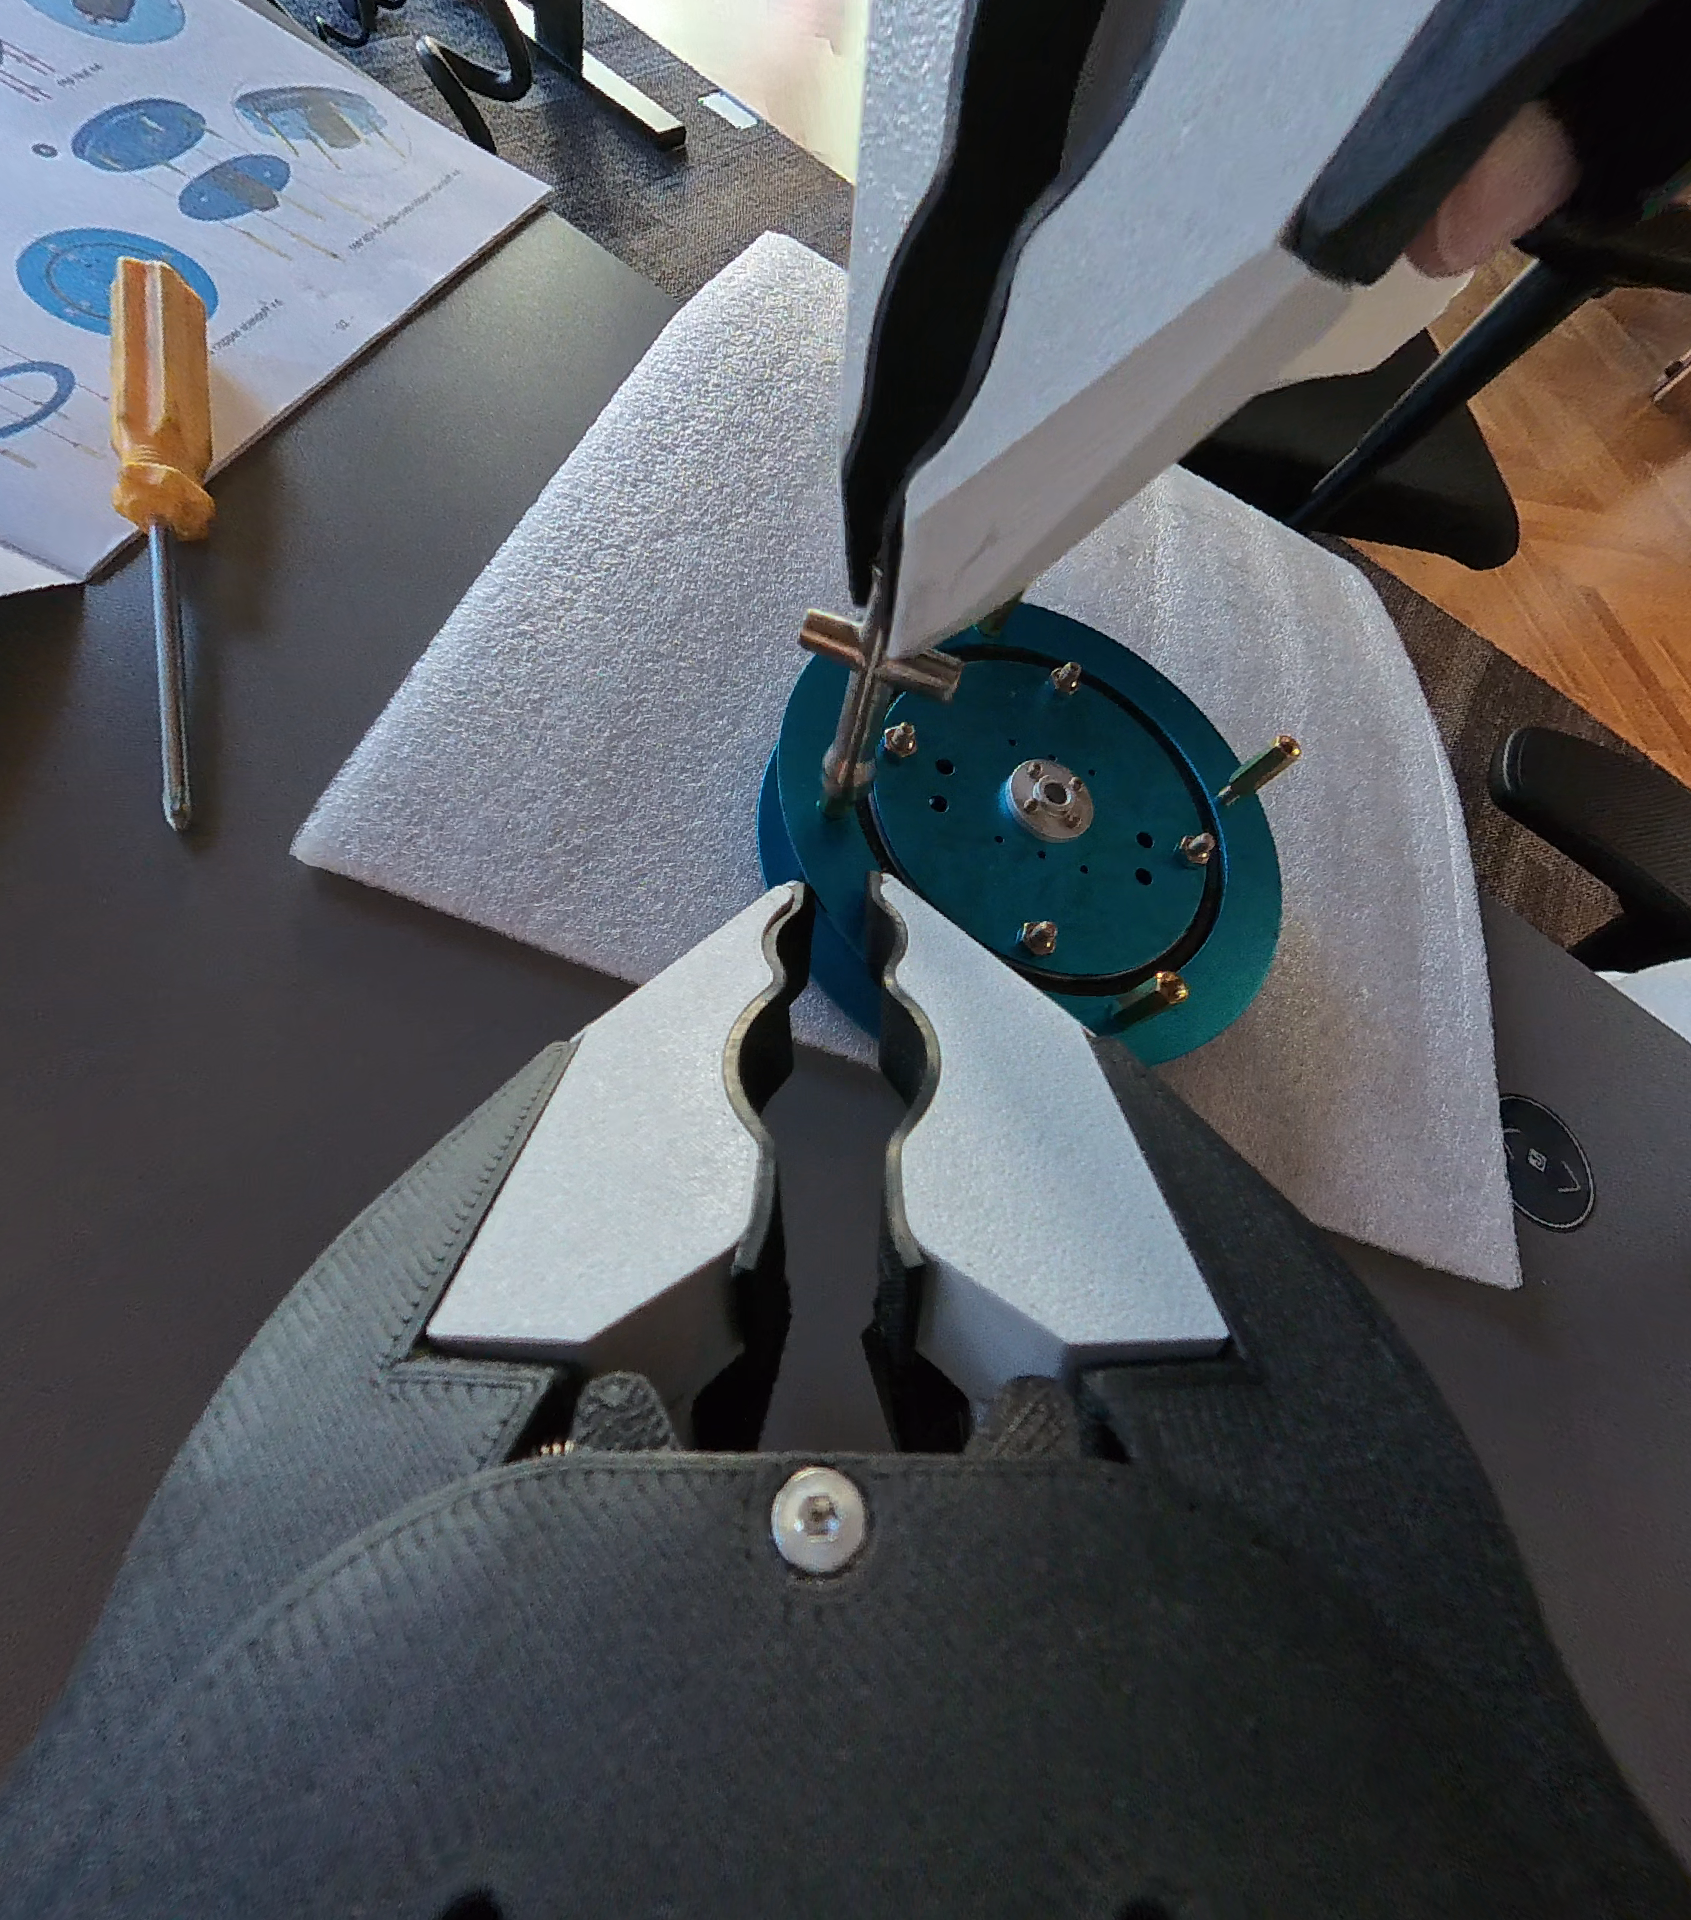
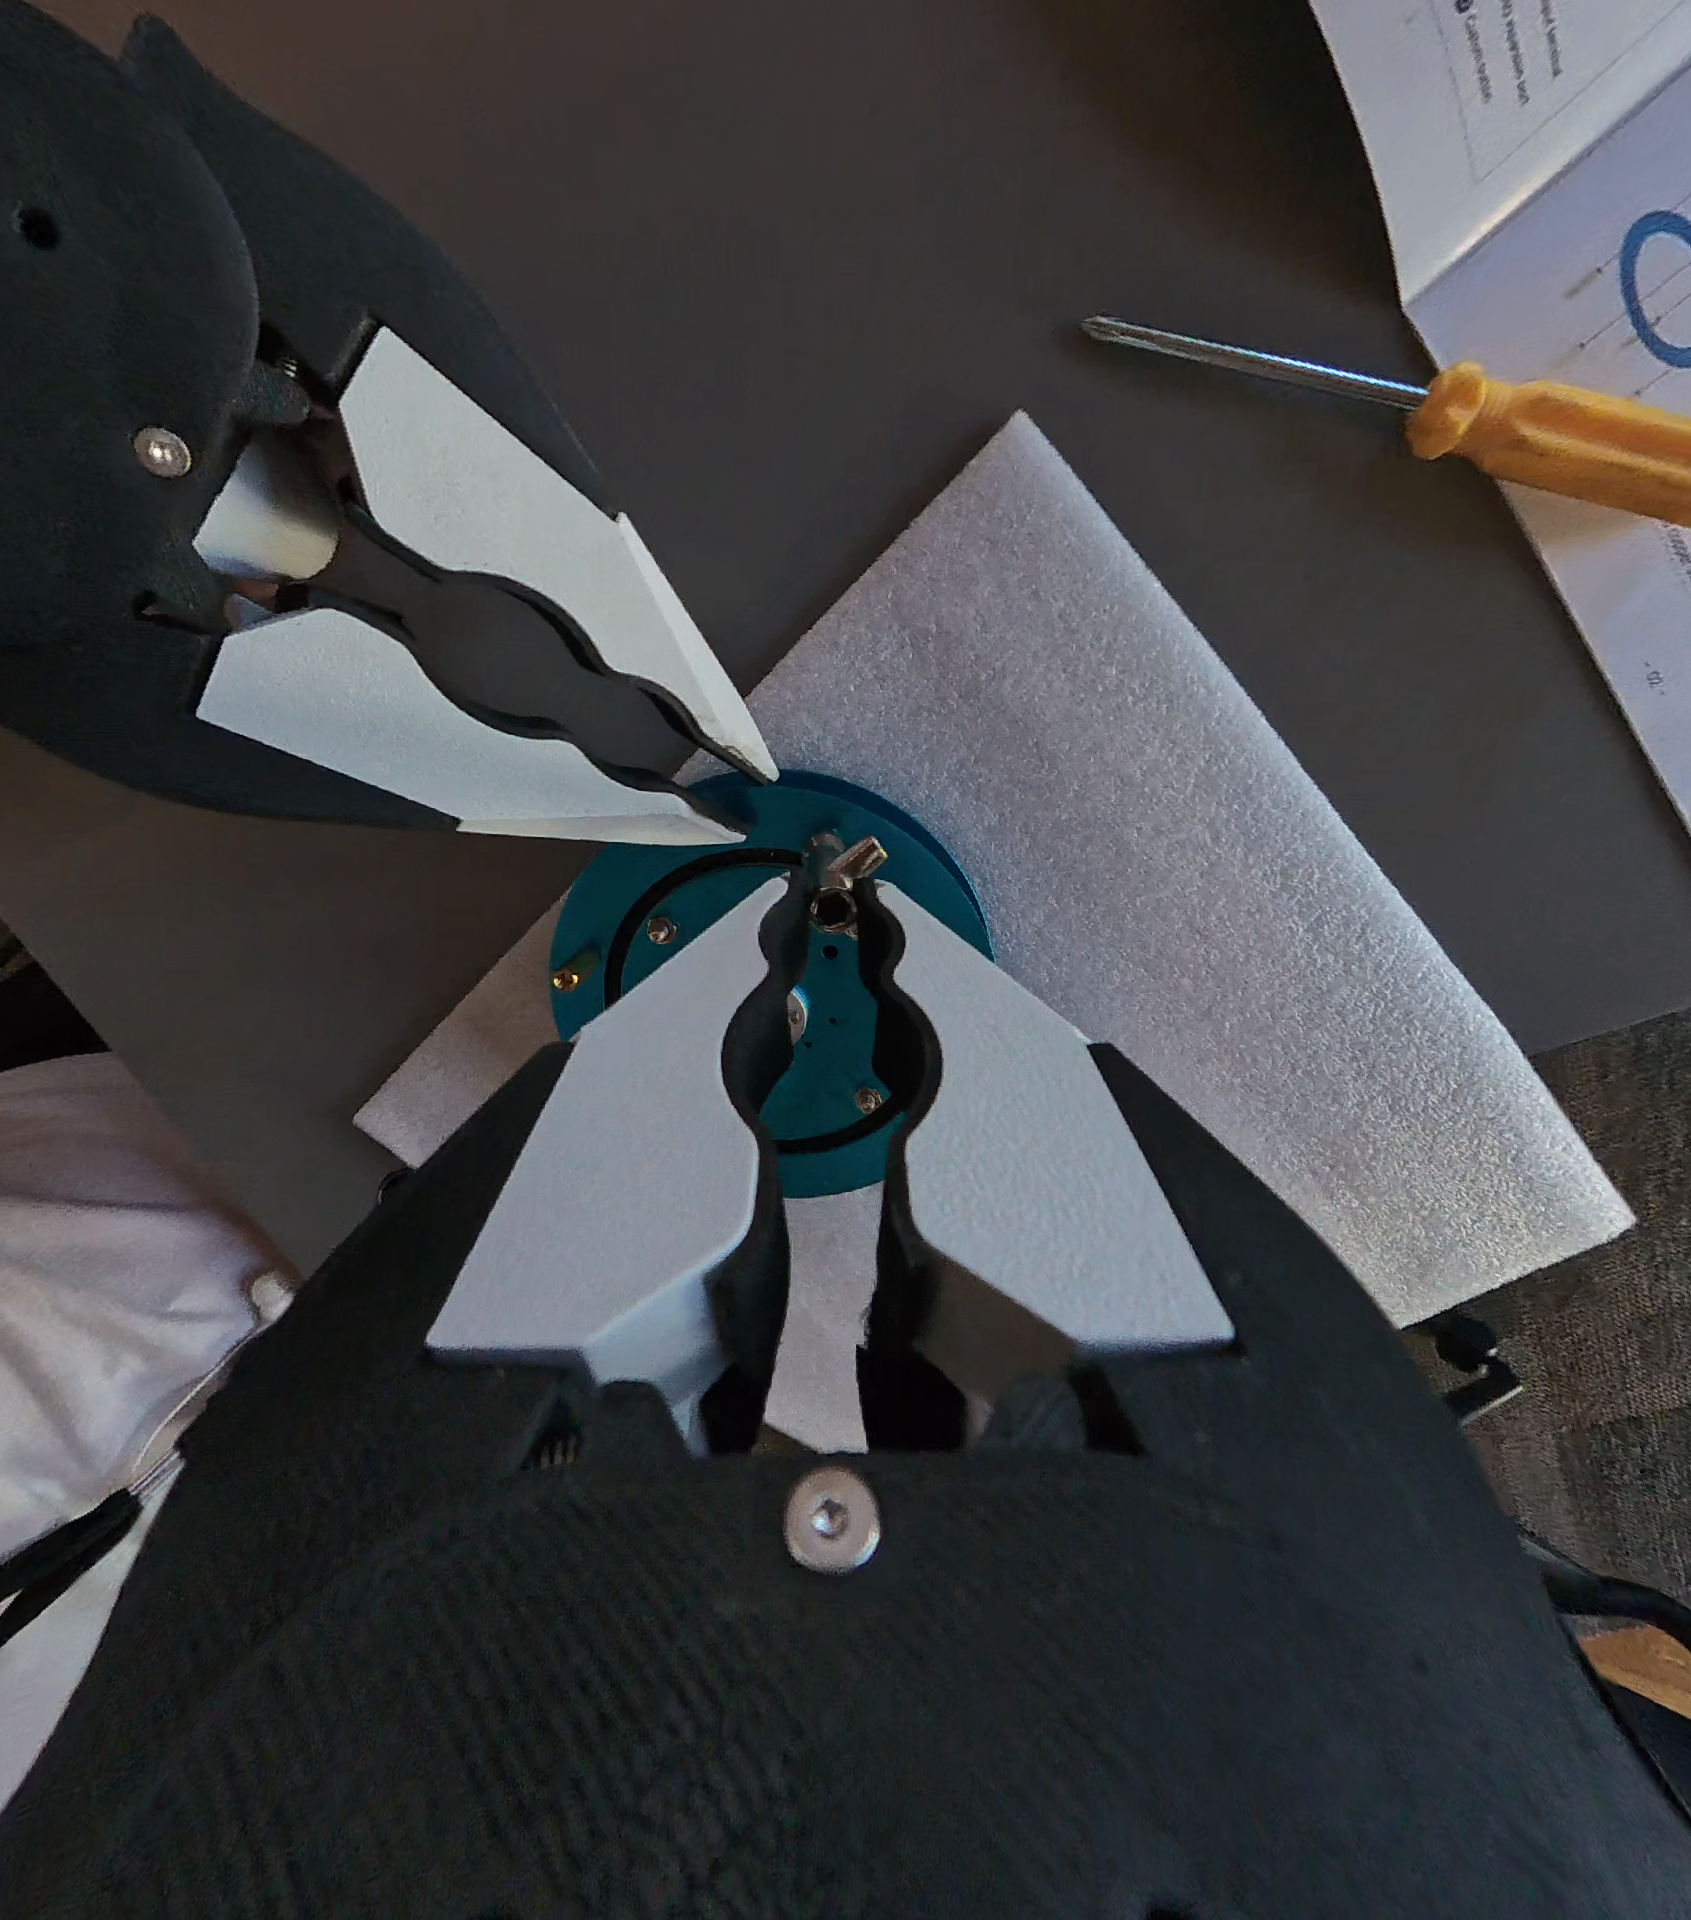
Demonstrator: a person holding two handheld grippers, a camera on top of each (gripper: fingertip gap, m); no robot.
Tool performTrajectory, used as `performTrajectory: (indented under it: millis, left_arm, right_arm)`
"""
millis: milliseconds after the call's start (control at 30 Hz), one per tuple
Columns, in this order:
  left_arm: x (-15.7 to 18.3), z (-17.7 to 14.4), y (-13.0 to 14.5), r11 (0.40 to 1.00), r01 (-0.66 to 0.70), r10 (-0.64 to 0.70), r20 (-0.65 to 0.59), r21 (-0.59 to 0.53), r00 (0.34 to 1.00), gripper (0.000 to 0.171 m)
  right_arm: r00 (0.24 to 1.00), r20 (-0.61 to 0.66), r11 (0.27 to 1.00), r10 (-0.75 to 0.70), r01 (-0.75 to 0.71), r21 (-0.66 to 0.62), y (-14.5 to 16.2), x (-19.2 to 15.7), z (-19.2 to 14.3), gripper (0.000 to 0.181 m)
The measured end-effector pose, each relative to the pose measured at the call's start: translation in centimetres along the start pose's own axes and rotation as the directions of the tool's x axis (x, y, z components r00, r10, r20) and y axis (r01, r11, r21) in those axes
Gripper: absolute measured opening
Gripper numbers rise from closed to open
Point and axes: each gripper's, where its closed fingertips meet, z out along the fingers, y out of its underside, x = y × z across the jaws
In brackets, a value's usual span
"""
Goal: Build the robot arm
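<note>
A teal two-plate disc (image 1: 976,862) with brass standoffs, a black ring and a silver hub lies on a white foam sheet (image 1: 612,675). My left gripper (image 1: 836,891) is closed on the disc's near rim. My right gripper (image 1: 888,613) comes down from above, shut on a small metal cross-shaped wrench (image 1: 877,665). The wrench's lower end sits on a standoff at the disc's left edge. In the right wrist view, the right gripper (image 2: 836,899) holds the wrench (image 2: 846,868) over the disc (image 2: 612,904). The left gripper (image 2: 756,805) pinches the rim from the upper left.
An orange-handled screwdriver (image 1: 157,384) lies partly on a printed sheet with blue diagrams (image 1: 321,208), left of the foam on the dark table (image 1: 145,1039). A round control (image 1: 1545,1164) sits near the table's right edge. A black office chair (image 1: 1392,488) stands beyond it. My right fingertips sit around 5 cm from my left ones. The orange-handled screwdriver (image 1: 157,384) lies around 15 cm away from my right fingertips.
</note>
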Motion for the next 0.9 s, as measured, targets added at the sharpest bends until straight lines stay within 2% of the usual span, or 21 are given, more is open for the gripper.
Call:
performTrajectory:
  millis: [233,333,400,467,533,633,767,833,900]
  left_arm:
    - [0.1,-0.1,0.0,1.0,-0.003,0.003,0.001,0.0,1.0,0.008]
    - [0.2,-0.4,-0.2,1.0,0.001,-0.001,-0.009,0.008,1.0,0.009]
    - [0.4,-1.2,-1.5,0.996,0.029,-0.026,-0.039,0.088,0.999,0.013]
    - [1.3,-2.6,-3.3,0.976,0.084,-0.059,-0.128,0.199,0.99,0.018]
    - [2.4,-4.2,-5.2,0.938,0.153,-0.078,-0.24,0.312,0.968,0.024]
    - [3.2,-5.7,-6.8,0.89,0.213,-0.079,-0.324,0.403,0.943,0.033]
    - [5.2,-6.2,-7.6,0.866,0.257,-0.048,-0.439,0.43,0.897,0.028]
    - [5.4,-6.1,-7.8,0.856,0.283,-0.058,-0.464,0.433,0.884,0.026]
    - [5.6,-5.9,-7.5,0.866,0.276,-0.054,-0.47,0.418,0.881,0.009]
  right_arm:
    - [0.997,0.054,0.997,-0.062,0.06,0.049,-0.3,-0.5,-0.6,0.008]
    - [0.99,0.106,0.985,-0.092,0.075,0.155,-1.0,-0.9,-2.2,0.008]
    - [0.982,0.135,0.959,-0.129,0.089,0.269,-1.2,-1.0,-3.5,0.008]
    - [0.961,0.172,0.898,-0.217,0.128,0.421,-1.2,-1.6,-4.9,0.008]
    - [0.941,0.201,0.801,-0.271,0.105,0.589,-1.2,-2.0,-6.5,0.008]
    - [0.901,0.285,0.661,-0.327,0.003,0.75,-0.5,-2.9,-8.5,0.007]
    - [0.862,0.329,0.531,-0.384,-0.085,0.843,0.1,-3.8,-9.6,0.007]
    - [0.846,0.349,0.521,-0.403,-0.102,0.848,0.3,-4.3,-9.0,0.008]
    - [0.839,0.354,0.509,-0.413,-0.109,0.854,0.3,-4.4,-8.4,0.007]
